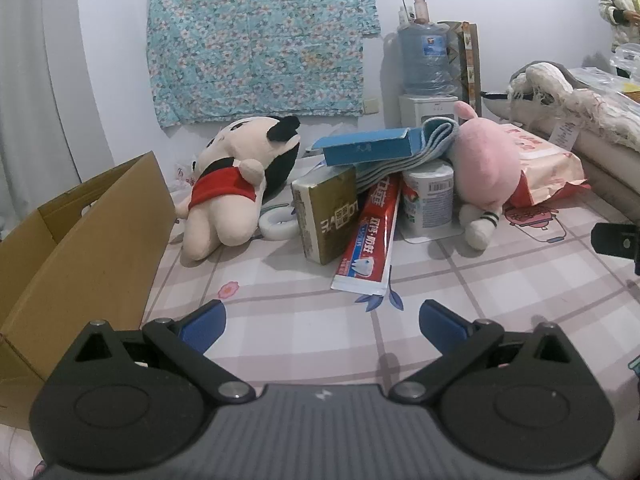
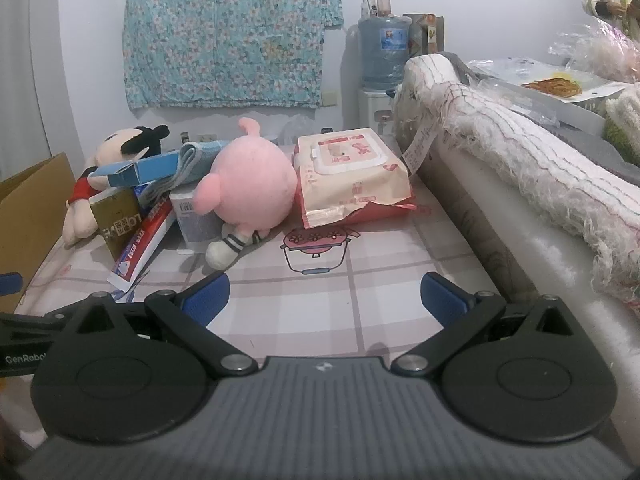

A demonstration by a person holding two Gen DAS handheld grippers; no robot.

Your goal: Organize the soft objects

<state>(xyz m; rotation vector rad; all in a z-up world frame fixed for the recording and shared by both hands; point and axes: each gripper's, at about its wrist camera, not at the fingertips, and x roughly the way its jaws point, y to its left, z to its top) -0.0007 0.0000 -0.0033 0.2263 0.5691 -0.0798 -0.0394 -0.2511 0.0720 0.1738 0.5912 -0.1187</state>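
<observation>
On the pink checked bedsheet (image 1: 460, 300), both the left gripper (image 1: 322, 322) and right gripper (image 2: 325, 294) gape empty; tugging the round pink plush toy (image 2: 250, 184) at frame centre could topple the blue cardboard box (image 1: 368, 151) leaning there.

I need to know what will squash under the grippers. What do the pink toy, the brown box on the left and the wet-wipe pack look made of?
Pink toy: plush fabric, matte and slightly fuzzy, rounded as if stuffed. Brown box: corrugated cardboard, dull, with folded flaps and a cut handle hole. Wet-wipe pack: thin plastic film, faintly glossy and crinkled at its sealed end, apparently with a stiffer lid on top.
</observation>
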